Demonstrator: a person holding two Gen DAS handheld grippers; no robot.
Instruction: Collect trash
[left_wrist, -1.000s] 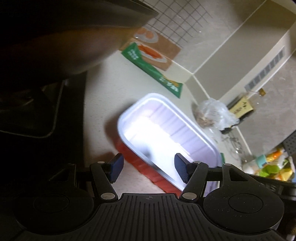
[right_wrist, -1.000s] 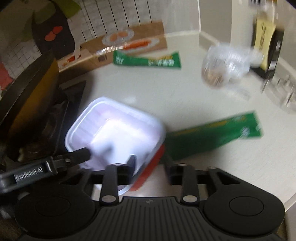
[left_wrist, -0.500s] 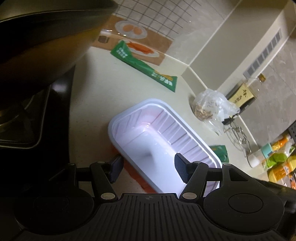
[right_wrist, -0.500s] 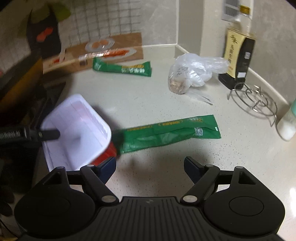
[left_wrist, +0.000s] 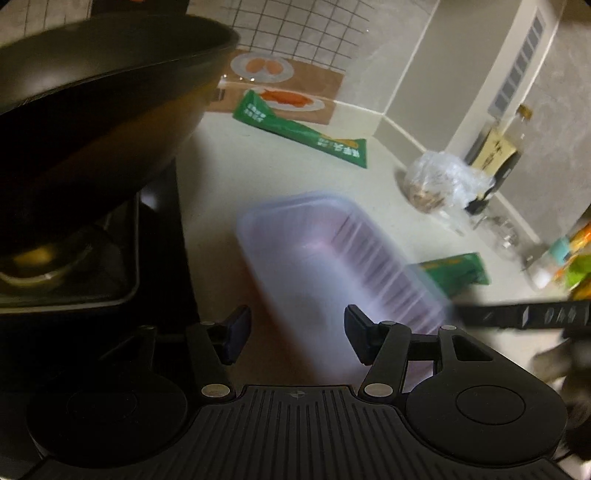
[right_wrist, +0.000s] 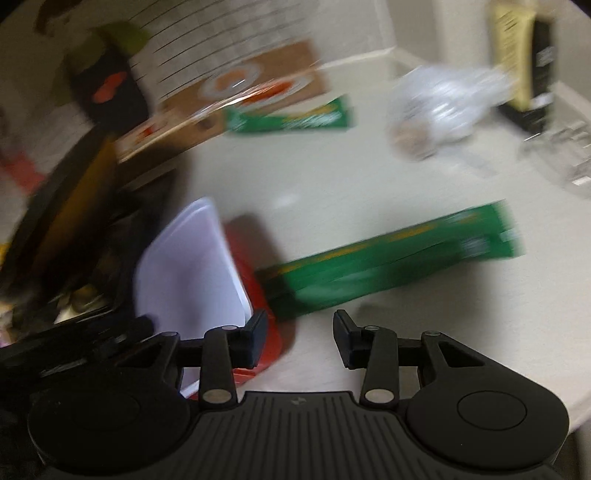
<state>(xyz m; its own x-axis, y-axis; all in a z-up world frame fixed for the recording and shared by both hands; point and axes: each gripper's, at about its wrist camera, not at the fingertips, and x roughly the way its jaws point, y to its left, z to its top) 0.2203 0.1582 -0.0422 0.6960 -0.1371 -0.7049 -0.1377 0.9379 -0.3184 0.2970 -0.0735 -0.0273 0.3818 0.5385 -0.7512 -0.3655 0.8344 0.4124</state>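
Observation:
A white plastic tray (left_wrist: 325, 266) with a red outside (right_wrist: 255, 258) lies on the pale counter (left_wrist: 273, 173), blurred in both views. My left gripper (left_wrist: 295, 336) is open, its near rim between the fingers. My right gripper (right_wrist: 299, 338) is open and empty at the tray's right edge; its left fingertip (right_wrist: 256, 334) overlaps the red side. A long green wrapper (right_wrist: 391, 258) lies just right of the tray and shows partly in the left wrist view (left_wrist: 454, 269). A second green wrapper (left_wrist: 303, 129) lies further back. A crumpled clear bag (left_wrist: 439, 181) sits near the corner.
A dark wok (left_wrist: 92, 122) on a black stove (left_wrist: 74, 266) stands at the left. A picture board (left_wrist: 280, 88) leans on the tiled wall. A dark bottle (right_wrist: 524, 62), a wire stand (left_wrist: 498, 229) and small bottles (left_wrist: 554, 258) are at the right.
The right gripper swung left toward the tray and narrowed its opening. The left view lifted and pulled back slightly; the tray shifted in both views. Both now frames are motion-blurred.

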